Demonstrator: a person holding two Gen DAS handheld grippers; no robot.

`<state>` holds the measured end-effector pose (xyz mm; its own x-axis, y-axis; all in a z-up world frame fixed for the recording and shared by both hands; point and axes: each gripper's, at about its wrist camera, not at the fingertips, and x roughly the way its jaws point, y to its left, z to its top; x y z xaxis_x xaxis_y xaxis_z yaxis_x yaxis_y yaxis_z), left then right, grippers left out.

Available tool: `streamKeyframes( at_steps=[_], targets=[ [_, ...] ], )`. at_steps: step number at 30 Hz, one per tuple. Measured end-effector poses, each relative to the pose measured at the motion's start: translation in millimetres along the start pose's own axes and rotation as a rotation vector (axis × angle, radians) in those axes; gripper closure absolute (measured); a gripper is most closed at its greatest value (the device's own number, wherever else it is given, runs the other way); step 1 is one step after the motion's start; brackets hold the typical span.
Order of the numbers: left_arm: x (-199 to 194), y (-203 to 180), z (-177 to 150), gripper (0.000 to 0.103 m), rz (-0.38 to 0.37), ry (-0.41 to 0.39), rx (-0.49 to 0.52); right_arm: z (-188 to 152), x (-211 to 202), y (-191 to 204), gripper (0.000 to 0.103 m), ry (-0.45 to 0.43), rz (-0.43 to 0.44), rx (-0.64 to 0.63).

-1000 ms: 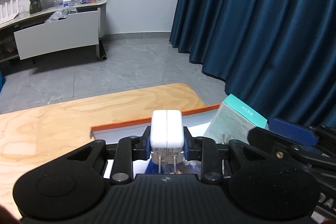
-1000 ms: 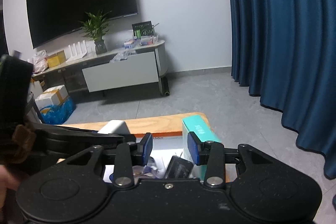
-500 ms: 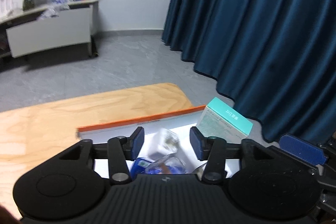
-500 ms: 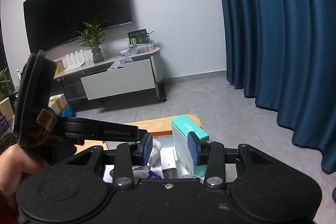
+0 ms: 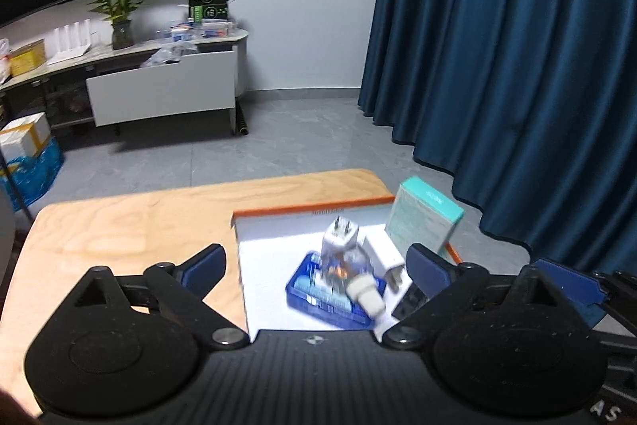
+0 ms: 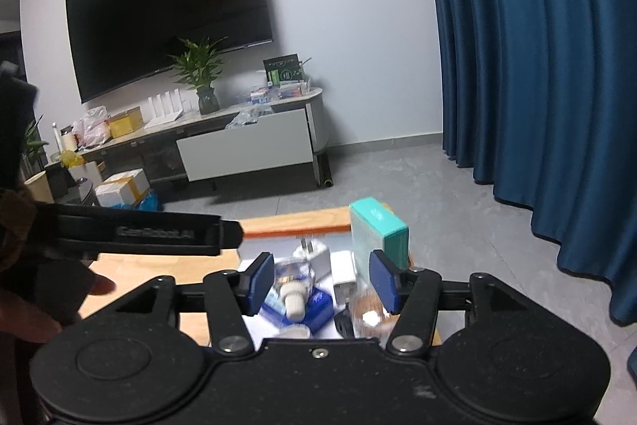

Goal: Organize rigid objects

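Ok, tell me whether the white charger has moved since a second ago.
Yes. The white charger has left the left gripper, whose fingers are opening, and now lies prongs-up in the orange-rimmed box.

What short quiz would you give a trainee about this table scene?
1. True or false: the left gripper grips the white charger.
2. The teal box leans at which edge of the orange-rimmed tray: A near, B far right, C far left?
3. Fill in: the small clear bottle with the white cap lies on a ___ box.

Key
1. False: its jaws are opening, nothing between them; the charger sits in the tray.
2. B.
3. Blue.
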<state>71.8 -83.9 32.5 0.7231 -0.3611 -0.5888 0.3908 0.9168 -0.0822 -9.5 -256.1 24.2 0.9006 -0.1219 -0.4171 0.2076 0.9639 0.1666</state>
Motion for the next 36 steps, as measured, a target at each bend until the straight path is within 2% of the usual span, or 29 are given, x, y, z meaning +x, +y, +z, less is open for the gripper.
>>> streamKeyframes(
  at_steps=[2,10,19,36],
  targets=[
    [-8.5,-0.1,-7.0,0.0,0.006,0.0,-0.015,-4.2,-5.7,0.1,0.036,0.014,0.005,0.004],
    [-20.7,-1.5,-24.1,0.0,0.062,0.061,-0.075,-14.8,-15.3,4.1,0.031,0.052,0.016,-0.011],
    [-27.4,1.7,-37.8,0.0,0.12,0.088,-0.084,-22.4,-22.2,0.6,0.029,0.068,0.004,-0.013],
    [-35.5,-5.4,-46.4,0.0,0.108,0.08,-0.073,-26.2,-29.0,5.8,0.029,0.069,0.007,-0.028]
  ],
)
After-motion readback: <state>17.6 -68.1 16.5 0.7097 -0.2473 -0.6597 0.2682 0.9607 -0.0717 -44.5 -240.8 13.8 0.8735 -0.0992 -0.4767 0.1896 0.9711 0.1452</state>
